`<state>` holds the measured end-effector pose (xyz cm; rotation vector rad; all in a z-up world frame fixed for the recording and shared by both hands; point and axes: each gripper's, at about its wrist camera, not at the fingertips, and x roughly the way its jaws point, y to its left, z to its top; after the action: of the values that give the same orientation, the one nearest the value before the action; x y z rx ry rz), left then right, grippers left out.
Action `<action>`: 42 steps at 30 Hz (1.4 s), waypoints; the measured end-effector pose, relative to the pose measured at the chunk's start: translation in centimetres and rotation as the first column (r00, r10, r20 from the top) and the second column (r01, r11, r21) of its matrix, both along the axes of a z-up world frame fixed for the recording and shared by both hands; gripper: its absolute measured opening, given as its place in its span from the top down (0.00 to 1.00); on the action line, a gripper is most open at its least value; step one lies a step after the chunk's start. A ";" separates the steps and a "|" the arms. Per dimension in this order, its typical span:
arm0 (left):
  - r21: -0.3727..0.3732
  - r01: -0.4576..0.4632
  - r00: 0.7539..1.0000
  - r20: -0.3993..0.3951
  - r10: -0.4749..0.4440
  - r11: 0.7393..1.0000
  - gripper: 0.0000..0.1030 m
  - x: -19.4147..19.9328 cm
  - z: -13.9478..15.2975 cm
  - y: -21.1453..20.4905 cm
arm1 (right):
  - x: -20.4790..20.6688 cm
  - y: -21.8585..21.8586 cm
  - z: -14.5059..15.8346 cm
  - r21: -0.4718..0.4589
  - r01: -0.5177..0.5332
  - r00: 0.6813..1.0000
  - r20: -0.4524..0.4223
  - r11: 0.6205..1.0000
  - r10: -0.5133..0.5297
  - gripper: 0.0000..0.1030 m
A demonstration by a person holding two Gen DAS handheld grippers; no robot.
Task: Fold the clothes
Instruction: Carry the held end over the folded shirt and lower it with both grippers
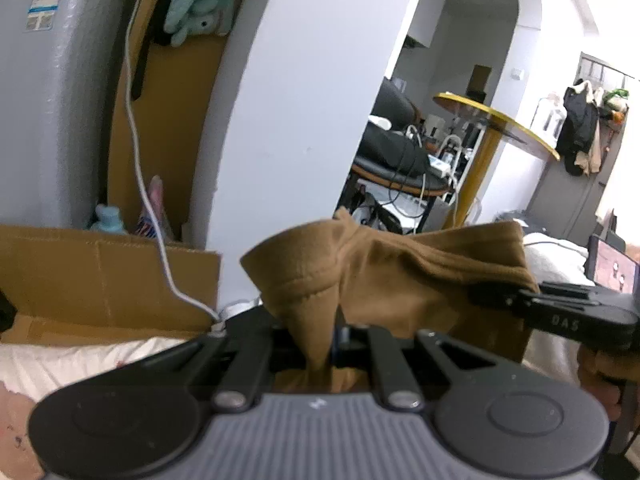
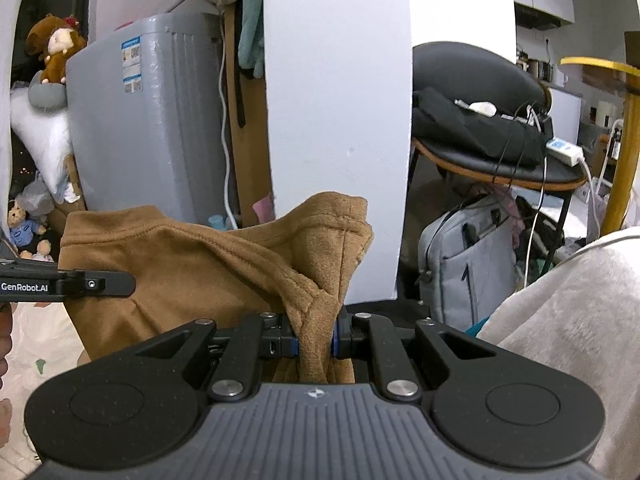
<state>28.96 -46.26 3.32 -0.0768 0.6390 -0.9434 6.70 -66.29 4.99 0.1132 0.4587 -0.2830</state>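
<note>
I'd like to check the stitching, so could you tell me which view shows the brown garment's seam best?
The right wrist view: the brown garment spreads wide there, its stitched seam running clear and sharp toward the right gripper. The left wrist view shows the cloth bunched and softer above the left gripper, its seams shorter.

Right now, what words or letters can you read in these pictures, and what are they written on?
"GenRobot.AI": white print on the black left gripper, seen from the right wrist.
"DAS", faint and not sure: raised letters on the black right gripper, seen from the left wrist.
Blue and white sticker labels on the tall grey plastic appliance: too small to read.
Brown fleece garment: no writing in view.
</note>
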 end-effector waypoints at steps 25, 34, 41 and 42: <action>0.049 0.158 0.987 -0.033 -0.156 0.986 0.91 3.5 -5.0 -5.3 | 1.4 -5.9 -6.0 -0.030 0.028 0.999 -0.043 0.999 -0.029 0.85; 0.022 0.148 0.983 -0.113 -0.145 0.989 0.91 8.1 -9.5 -7.6 | 5.0 -8.2 -9.4 -0.039 0.035 0.997 -0.065 0.999 -0.037 0.85; -0.009 0.120 0.981 -0.153 -0.120 0.993 0.91 10.5 -12.3 -8.2 | 8.0 -9.4 -11.2 -0.073 0.016 0.997 -0.070 0.997 -0.021 0.85; -0.002 0.128 0.982 -0.139 -0.127 0.992 0.91 10.8 -12.7 -8.4 | 8.3 -9.4 -11.5 -0.078 0.009 0.997 -0.073 0.997 -0.015 0.85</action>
<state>39.74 -54.62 -9.41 -0.0968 0.7833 -1.0654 14.98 -75.65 -6.48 0.0300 0.5197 -0.3171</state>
